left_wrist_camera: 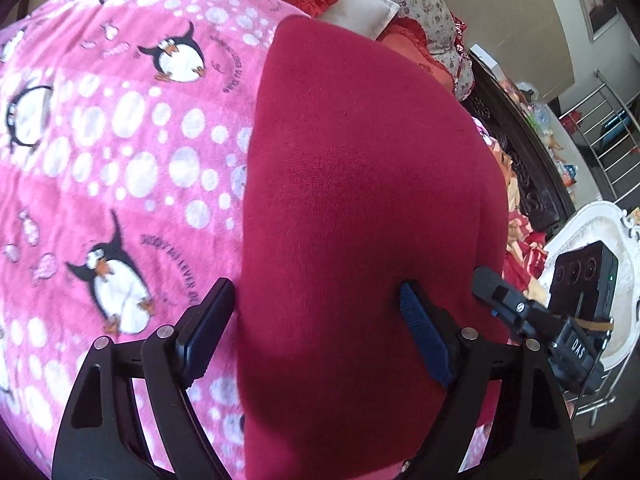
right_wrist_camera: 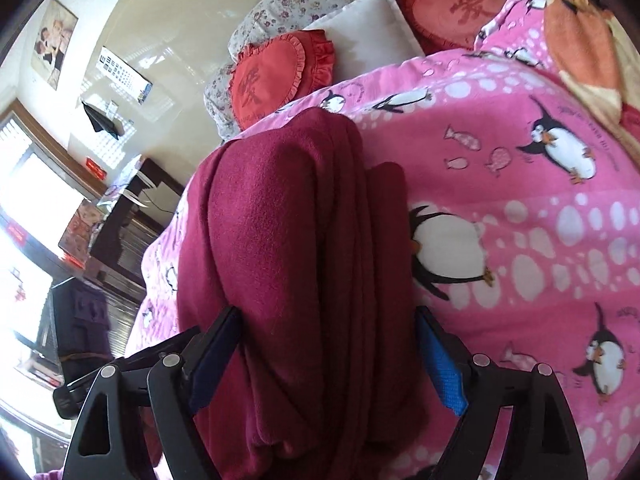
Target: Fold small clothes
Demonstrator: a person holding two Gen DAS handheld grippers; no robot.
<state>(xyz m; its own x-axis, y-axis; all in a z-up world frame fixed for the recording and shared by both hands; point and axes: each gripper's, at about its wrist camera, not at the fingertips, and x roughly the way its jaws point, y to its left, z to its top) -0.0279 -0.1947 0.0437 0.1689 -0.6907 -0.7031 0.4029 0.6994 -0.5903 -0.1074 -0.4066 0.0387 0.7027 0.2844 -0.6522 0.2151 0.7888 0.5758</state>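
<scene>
Fleece garment (left_wrist_camera: 360,184) (crimson, folded into ridges) lies on penguin-print blanket (left_wrist_camera: 120,140) — both grippers (left_wrist_camera: 316,332) (right_wrist_camera: 328,356) gape wide, clamping nothing.

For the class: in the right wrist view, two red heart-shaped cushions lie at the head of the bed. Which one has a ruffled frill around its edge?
The left heart cushion, beside the white pillow; the right heart cushion has a plain edge.
</scene>
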